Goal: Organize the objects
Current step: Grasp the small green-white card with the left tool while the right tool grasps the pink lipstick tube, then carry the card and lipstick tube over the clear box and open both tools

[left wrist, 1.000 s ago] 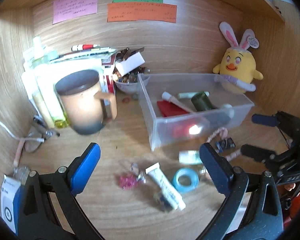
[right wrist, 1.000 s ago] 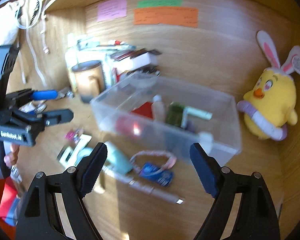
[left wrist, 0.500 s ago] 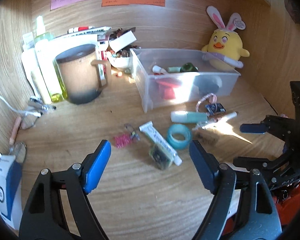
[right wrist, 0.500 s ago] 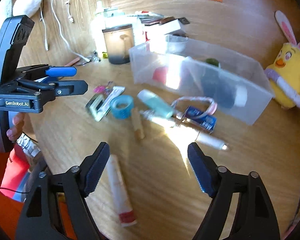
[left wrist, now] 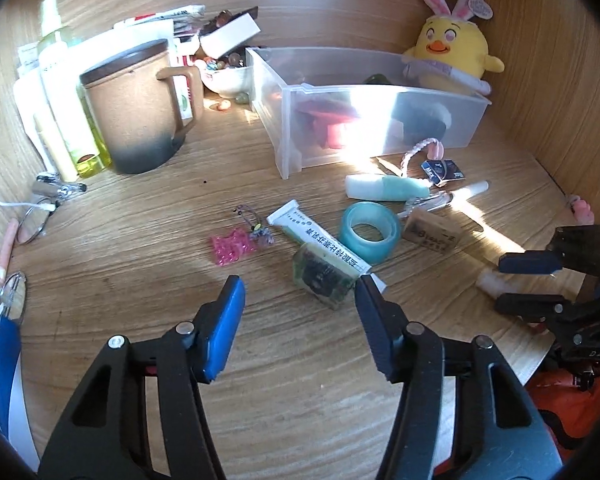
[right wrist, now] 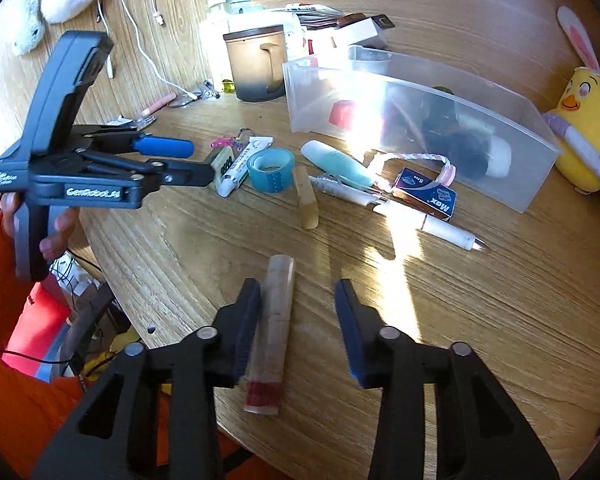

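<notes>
A clear plastic bin [left wrist: 364,128] [right wrist: 412,120] holds several items at the back of the wooden desk. Loose items lie in front of it: a teal tape roll [left wrist: 370,233] [right wrist: 271,169], a white tube [left wrist: 320,238] [right wrist: 242,164], a teal bottle [left wrist: 386,188] [right wrist: 340,164], a white pen [right wrist: 432,228], a blue Max box [right wrist: 426,194] and an eraser [left wrist: 431,234]. My left gripper [left wrist: 300,312] is open above the desk, just short of a small green case [left wrist: 320,276]. My right gripper [right wrist: 296,312] is open around a pale tube with a red end [right wrist: 271,332] near the desk's front edge.
A brown mug [left wrist: 134,108] stands left of the bin with bottles [left wrist: 60,92] beside it. A yellow plush chick [left wrist: 450,54] sits at the back right. A pink charm [left wrist: 230,245] lies left of the white tube. Cables and glasses [left wrist: 32,216] lie at the left wall.
Both grippers have pulled back and lowered toward the desk's front. The pale tube now lies between my right gripper's fingers. The left gripper has come closer to the green case.
</notes>
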`<state>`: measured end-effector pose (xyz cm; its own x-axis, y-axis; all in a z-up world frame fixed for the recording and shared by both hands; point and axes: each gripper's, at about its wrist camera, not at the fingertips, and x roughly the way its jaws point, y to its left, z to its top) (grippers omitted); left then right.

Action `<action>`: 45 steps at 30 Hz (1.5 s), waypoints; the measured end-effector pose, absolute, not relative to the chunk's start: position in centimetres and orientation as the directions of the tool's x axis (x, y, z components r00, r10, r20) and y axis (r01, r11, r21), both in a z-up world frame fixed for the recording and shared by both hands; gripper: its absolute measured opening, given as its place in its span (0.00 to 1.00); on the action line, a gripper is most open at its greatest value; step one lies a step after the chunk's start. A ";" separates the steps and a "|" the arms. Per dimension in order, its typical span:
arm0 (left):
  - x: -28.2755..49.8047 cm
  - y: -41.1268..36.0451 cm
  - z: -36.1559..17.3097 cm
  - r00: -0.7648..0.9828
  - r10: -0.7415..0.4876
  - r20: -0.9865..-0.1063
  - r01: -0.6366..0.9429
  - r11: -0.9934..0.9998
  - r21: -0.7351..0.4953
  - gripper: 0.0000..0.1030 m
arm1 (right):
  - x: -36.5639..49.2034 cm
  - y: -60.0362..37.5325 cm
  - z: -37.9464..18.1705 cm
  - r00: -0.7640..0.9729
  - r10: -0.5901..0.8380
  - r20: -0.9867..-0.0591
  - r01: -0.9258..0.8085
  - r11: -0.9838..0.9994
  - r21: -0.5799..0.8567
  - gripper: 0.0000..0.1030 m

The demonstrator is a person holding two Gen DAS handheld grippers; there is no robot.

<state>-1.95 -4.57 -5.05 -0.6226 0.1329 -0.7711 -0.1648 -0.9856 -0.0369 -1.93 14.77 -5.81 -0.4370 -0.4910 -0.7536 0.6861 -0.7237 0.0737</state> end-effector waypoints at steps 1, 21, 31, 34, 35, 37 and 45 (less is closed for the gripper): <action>-2.2 -4.5 -5.2 -0.620 0.133 -0.773 -0.166 -0.986 -0.036 0.56 | -2.0 14.7 -5.8 -0.443 -0.489 -0.752 0.684 -0.726 0.069 0.26; -2.7 -5.2 -4.0 -0.674 0.121 -0.729 -0.096 -0.992 -0.076 0.32 | -4.2 16.2 -4.6 -0.530 -0.470 -0.706 0.585 -0.805 0.096 0.13; -2.4 -4.7 -2.0 -0.717 0.140 -0.683 -0.097 -0.990 -0.101 0.32 | -5.2 16.6 -2.7 -0.586 -0.492 -0.644 0.538 -0.831 0.146 0.13; -2.3 -4.7 -1.0 -0.738 0.142 -0.660 -0.097 -0.990 -0.103 0.32 | -5.5 16.8 -1.6 -0.612 -0.492 -0.620 0.526 -0.838 0.145 0.13; -2.4 -4.6 -0.5 -0.746 0.146 -0.650 -0.101 -0.989 -0.107 0.32 | -5.6 16.9 -1.3 -0.618 -0.491 -0.614 0.524 -0.840 0.144 0.13; -2.4 -4.4 0.1 -0.757 0.150 -0.636 -0.103 -0.989 -0.110 0.32 | -5.9 17.0 -0.7 -0.634 -0.487 -0.600 0.516 -0.845 0.141 0.13; -3.6 -2.9 2.6 -0.803 0.170 -0.572 -0.131 -0.985 -0.108 0.32 | -7.7 18.1 2.1 -0.703 -0.457 -0.545 0.472 -0.873 0.123 0.13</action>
